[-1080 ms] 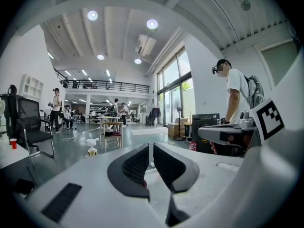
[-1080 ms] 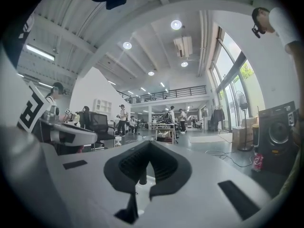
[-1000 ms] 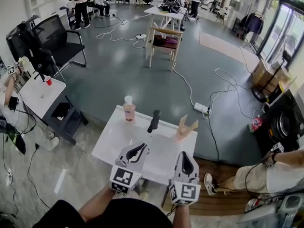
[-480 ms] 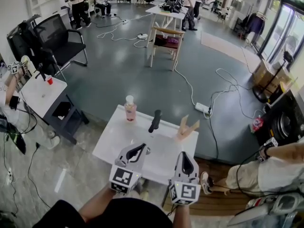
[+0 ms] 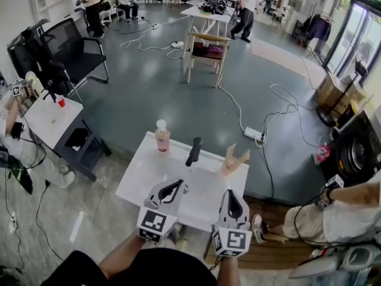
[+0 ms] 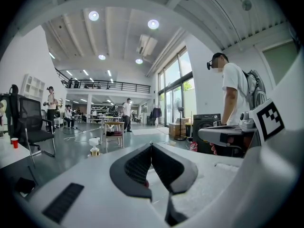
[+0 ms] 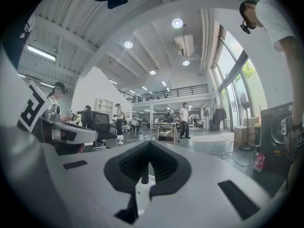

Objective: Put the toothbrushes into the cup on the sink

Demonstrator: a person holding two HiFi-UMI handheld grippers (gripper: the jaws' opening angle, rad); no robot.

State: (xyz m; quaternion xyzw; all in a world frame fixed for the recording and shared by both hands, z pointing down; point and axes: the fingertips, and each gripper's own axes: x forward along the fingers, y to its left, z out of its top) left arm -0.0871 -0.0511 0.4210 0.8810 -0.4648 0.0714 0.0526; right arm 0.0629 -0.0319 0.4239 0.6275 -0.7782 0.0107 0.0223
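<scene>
A white sink top (image 5: 149,177) stands just ahead of me. On it are a pink pump bottle (image 5: 161,137), a black faucet-like post (image 5: 193,152) and a tan forked object (image 5: 233,159). I cannot make out any toothbrushes or a cup. My left gripper (image 5: 178,186) hovers over the near edge with its jaws shut and nothing between them. My right gripper (image 5: 231,199) hangs beside it, also shut and empty. In the left gripper view the left gripper (image 6: 151,146) points over the top toward the bottle (image 6: 94,148). In the right gripper view the right gripper (image 7: 149,144) has the black post (image 7: 145,175) showing below its closed tips.
A low white side table (image 5: 50,121) with a red cup (image 5: 61,101) stands to the left, with a black chair (image 5: 71,52) behind it. A wooden chair (image 5: 205,55), floor cables and a power strip (image 5: 253,134) lie beyond. A seated person (image 5: 333,213) is at the right.
Both grippers stay where they were. Only the people in the far background have walked on, and the seated person's arm at the right has shifted a little.
</scene>
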